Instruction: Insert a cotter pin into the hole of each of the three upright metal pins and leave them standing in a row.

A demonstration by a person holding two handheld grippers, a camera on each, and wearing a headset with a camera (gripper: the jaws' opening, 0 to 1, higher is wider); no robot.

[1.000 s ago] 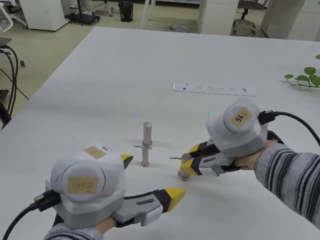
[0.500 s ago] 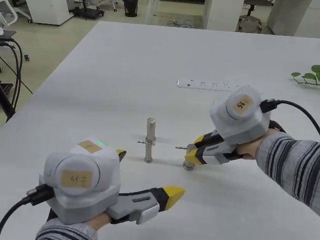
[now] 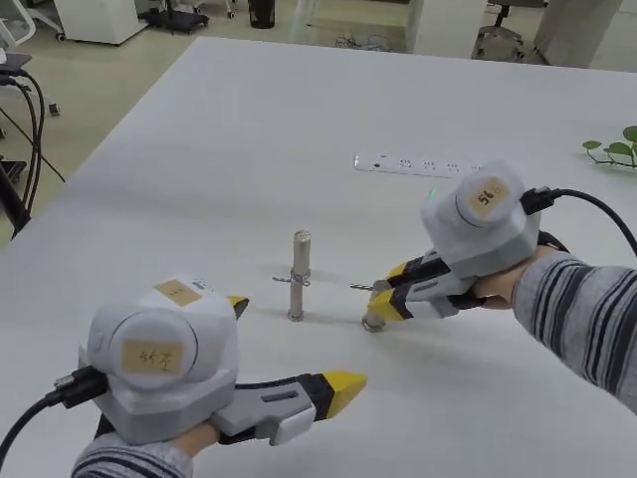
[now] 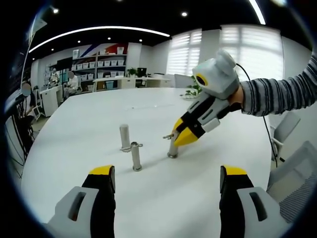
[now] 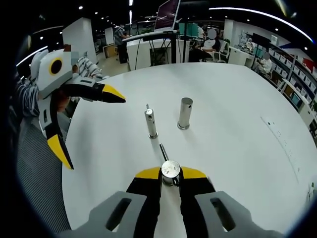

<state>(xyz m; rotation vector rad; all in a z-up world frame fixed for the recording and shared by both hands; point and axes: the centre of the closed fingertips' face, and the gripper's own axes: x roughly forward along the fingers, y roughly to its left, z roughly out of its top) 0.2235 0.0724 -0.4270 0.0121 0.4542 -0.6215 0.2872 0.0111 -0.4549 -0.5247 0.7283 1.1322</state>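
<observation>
Head view: my right gripper [image 3: 383,302] is clenched on the held pin [image 3: 373,321], whose foot sits at the surface of the white table [image 3: 249,149]. A cotter pin [image 3: 361,288] sticks out sideways from the pin just beside the yellow jaw tips. To its left stand the middle pin [image 3: 296,302] and, right behind it, the far pin [image 3: 301,251], both upright (from here they nearly overlap). A second cotter pin [image 3: 289,280] crosses the middle pin near its top. My left gripper [image 3: 294,342] hovers low at the near edge with its jaws spread wide, grasping nothing. A power strip [image 3: 418,166] lies further back, and a plant [image 3: 612,147] is at the right edge.

Left gripper view: both yellow-tipped jaws stand well apart with bare table between them. Ahead, the far pin and the middle pin stand close together, and the held pin is to their right under the right gripper's tips. A striped sleeve [image 4: 277,91] is behind that gripper.

Right gripper view: the jaws are closed around the held pin's round top, and the cotter pin points forward from it. The middle pin and the far pin stand ahead, side by side and apart. The released left gripper is at the left.
</observation>
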